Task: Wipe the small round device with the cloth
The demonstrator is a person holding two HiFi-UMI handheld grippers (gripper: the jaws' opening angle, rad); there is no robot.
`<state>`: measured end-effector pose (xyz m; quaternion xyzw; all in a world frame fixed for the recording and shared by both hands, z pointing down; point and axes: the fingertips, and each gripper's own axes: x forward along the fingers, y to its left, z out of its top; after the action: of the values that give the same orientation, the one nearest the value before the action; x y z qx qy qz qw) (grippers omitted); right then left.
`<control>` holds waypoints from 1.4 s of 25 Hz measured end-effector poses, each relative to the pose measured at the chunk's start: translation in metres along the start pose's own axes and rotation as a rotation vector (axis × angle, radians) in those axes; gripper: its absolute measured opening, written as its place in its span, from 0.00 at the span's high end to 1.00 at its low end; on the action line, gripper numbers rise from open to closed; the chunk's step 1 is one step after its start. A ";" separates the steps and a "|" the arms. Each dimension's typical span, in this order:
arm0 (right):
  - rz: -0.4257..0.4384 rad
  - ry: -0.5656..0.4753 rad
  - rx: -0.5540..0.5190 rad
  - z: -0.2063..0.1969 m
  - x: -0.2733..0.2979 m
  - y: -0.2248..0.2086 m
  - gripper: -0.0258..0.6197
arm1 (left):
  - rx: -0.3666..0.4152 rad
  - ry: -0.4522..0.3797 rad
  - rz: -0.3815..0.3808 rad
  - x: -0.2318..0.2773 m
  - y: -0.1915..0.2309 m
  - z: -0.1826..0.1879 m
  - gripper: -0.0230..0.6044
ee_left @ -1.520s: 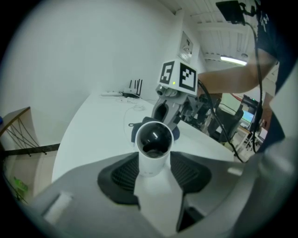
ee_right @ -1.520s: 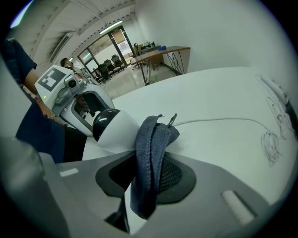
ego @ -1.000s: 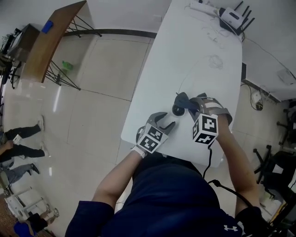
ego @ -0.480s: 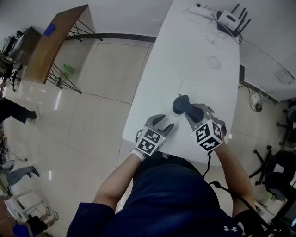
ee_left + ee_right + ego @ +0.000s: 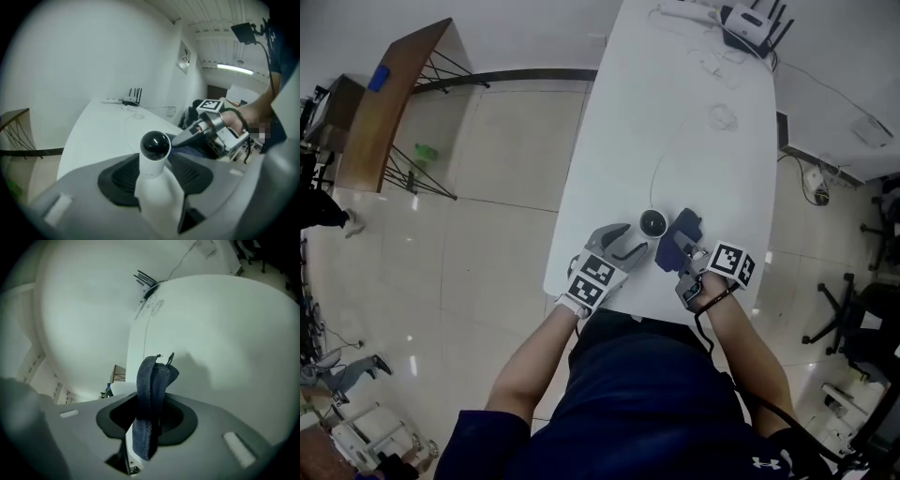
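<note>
A small round device (image 5: 652,223), white-bodied with a glossy black dome, is seen at the near end of a long white table (image 5: 675,112). Its white body is clasped between the jaws of the left gripper (image 5: 633,242), which are set wide around it. A folded dark blue cloth (image 5: 682,230) is pinched in the narrowed jaws of the right gripper (image 5: 677,248), with a tuft left sticking out past the tips. The cloth is held just beside the device, on its right; whether the two touch cannot be told. A white router with black antennas (image 5: 748,21) is placed at the table's far end
</note>
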<state>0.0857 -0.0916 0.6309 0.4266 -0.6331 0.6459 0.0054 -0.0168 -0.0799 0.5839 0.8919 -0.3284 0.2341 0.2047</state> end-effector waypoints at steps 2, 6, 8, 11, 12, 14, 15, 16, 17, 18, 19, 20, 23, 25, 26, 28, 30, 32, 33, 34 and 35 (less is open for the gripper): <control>-0.026 0.015 0.033 -0.012 0.005 -0.009 0.78 | 0.025 0.014 -0.034 0.005 -0.004 -0.001 0.61; -0.045 0.060 0.064 -0.032 0.010 -0.014 0.78 | 0.147 0.083 -0.086 0.016 -0.013 -0.013 0.57; -0.046 0.070 0.075 -0.034 0.013 -0.015 0.78 | 0.186 0.106 -0.104 0.022 -0.015 -0.016 0.57; -0.043 0.077 0.084 -0.033 0.013 -0.016 0.78 | 0.179 0.104 -0.116 0.027 -0.016 -0.014 0.57; -0.037 0.077 0.085 -0.032 0.012 -0.014 0.78 | 0.170 0.100 -0.117 0.028 -0.016 -0.013 0.57; -0.022 0.079 0.061 -0.031 0.009 -0.007 0.78 | 0.154 0.095 -0.121 0.028 -0.016 -0.013 0.57; -0.016 0.083 0.032 -0.032 0.007 -0.002 0.78 | 0.148 0.095 -0.122 0.027 -0.017 -0.015 0.57; -0.012 0.088 -0.002 -0.032 0.005 0.003 0.78 | 0.142 0.095 -0.122 0.026 -0.017 -0.016 0.57; -0.010 0.092 -0.036 -0.032 0.004 0.007 0.78 | 0.137 0.094 -0.122 0.026 -0.017 -0.017 0.57; -0.009 0.092 -0.066 -0.030 0.003 0.010 0.78 | 0.131 0.093 -0.120 0.026 -0.017 -0.017 0.57; -0.008 0.089 -0.091 -0.027 0.001 0.013 0.78 | 0.126 0.092 -0.117 0.027 -0.017 -0.016 0.57; -0.007 0.082 -0.114 -0.022 0.000 0.015 0.78 | 0.123 0.088 -0.112 0.027 -0.018 -0.015 0.57; -0.008 0.057 -0.188 -0.009 -0.006 0.024 0.78 | 0.128 0.044 -0.069 0.022 -0.018 -0.007 0.57; -0.010 0.046 -0.263 -0.003 -0.010 0.034 0.78 | 0.118 -0.006 -0.020 0.011 -0.014 0.000 0.60; -0.013 0.043 -0.314 0.001 -0.012 0.040 0.78 | 0.103 -0.027 0.001 0.005 -0.013 0.002 0.60; -0.037 0.048 -0.457 0.007 -0.016 0.051 0.78 | 0.067 -0.051 0.029 -0.005 -0.011 0.004 0.60; -0.094 0.083 -0.677 0.011 -0.017 0.060 0.78 | 0.044 -0.056 0.039 -0.010 -0.012 0.001 0.60; -0.167 0.136 -0.949 0.010 -0.016 0.069 0.78 | 0.036 -0.057 0.042 -0.015 -0.014 -0.002 0.61; -0.202 0.162 -1.084 0.009 -0.016 0.075 0.78 | 0.033 -0.058 0.043 -0.017 -0.015 -0.004 0.61; -0.232 0.188 -1.208 0.006 -0.015 0.081 0.78 | 0.030 -0.060 0.044 -0.019 -0.016 -0.005 0.61; -0.258 0.216 -1.322 0.003 -0.014 0.090 0.78 | 0.026 -0.063 0.046 -0.021 -0.017 -0.006 0.61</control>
<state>0.0474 -0.1042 0.5495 0.3390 -0.8345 0.1565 0.4052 -0.0215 -0.0547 0.5735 0.8935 -0.3521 0.2149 0.1775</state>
